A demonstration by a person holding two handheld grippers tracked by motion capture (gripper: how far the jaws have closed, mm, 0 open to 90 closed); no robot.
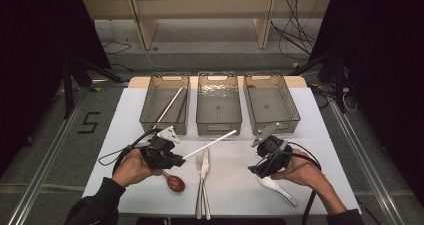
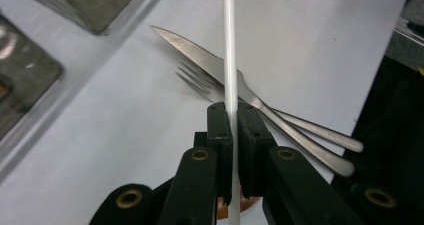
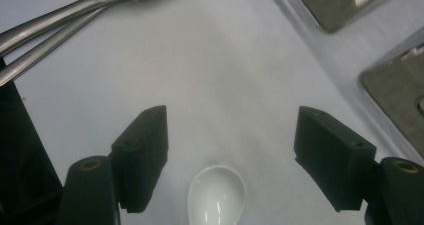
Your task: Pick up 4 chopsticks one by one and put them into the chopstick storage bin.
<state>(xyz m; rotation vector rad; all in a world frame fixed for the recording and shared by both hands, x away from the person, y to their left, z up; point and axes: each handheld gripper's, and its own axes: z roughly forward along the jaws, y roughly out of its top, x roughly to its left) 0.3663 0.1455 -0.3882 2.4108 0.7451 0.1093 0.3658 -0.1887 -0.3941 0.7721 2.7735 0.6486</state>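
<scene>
The work in hand looks like sorting cutlery from the white counter (image 1: pixel 150 185) into the three clear plastic bins at its far edge, and it appears to be at an early stage. The left-hand bin (image 1: pixel 150 116) already holds what seem to be two thin sticks, one pale and one dark, though the high view is too coarse to be sure of them; the middle bin (image 1: pixel 218 121) and the right-hand bin (image 1: pixel 271 116) look bare. Left on the counter are a steel table knife (image 1: pixel 205 160) and a steel fork (image 1: pixel 199 185) lying side by side and crossing near the handles, a reddish-brown wooden spoon (image 1: pixel 175 183) just beside the left hand, and a white ceramic soup spoon (image 1: pixel 278 187) under the right hand. The left tongs (image 2: pixel 231 135) are closed on a long white chopstick (image 2: pixel 229 45), which runs straight up between the pads and, in the high view, points away toward the middle bin, lifted off the counter with the knife and fork below it. So that piece is picked up but not yet dropped into any bin. The right tongs (image 3: pixel 230 155) stand wide apart and hold nothing; the bowl of the white spoon lies on the counter between the two pads, nearer the left-side pad, touching neither. By this reading one item is in transit and four remain to be collected.
</scene>
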